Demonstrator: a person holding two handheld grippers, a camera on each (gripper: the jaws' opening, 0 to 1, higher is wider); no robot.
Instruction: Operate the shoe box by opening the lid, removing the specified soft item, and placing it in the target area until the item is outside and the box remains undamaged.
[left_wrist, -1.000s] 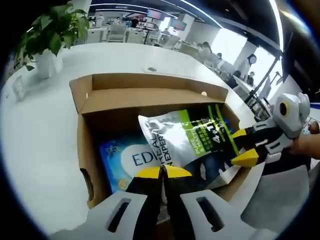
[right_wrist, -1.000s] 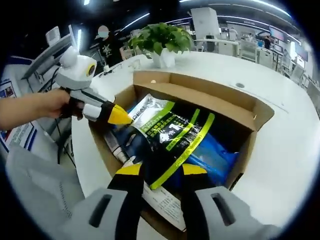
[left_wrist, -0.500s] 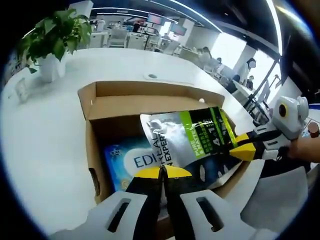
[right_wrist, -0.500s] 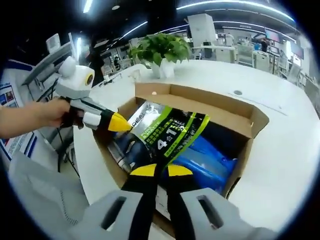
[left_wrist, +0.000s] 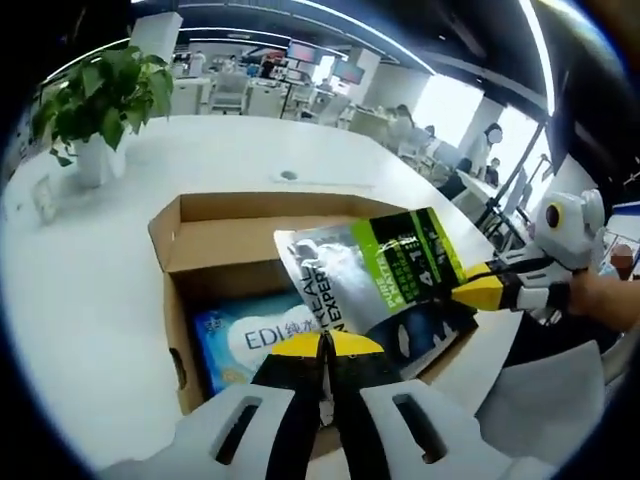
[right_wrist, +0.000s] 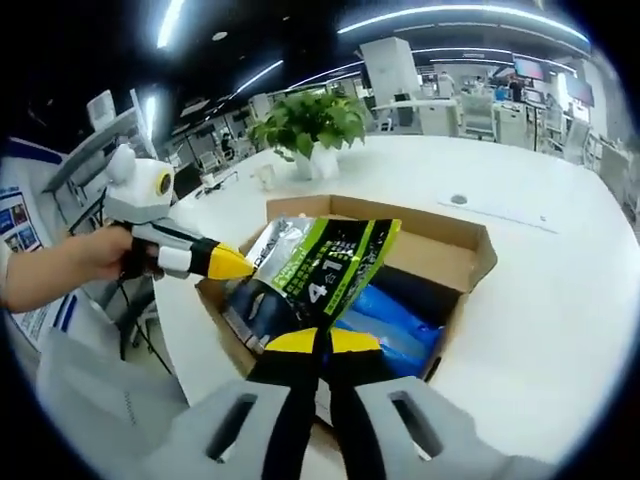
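Both grippers pinch the silver, black and green soft pouch (left_wrist: 375, 285), held just above the open brown cardboard box (left_wrist: 205, 235). The left gripper (left_wrist: 322, 345) clamps one lower corner, the right gripper (right_wrist: 310, 342) the other, its long axis spanning between them. White tabletop (left_wrist: 90, 260) lies open all round; the box's near wall stands below the jaws.

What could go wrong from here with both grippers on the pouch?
1. The left gripper and right gripper each pinch only an edge of the pouch; it may slip or tear.
2. The pouch's lower end hangs inside the cardboard box, so it could snag the wall.
3. It might drag the blue pack out.
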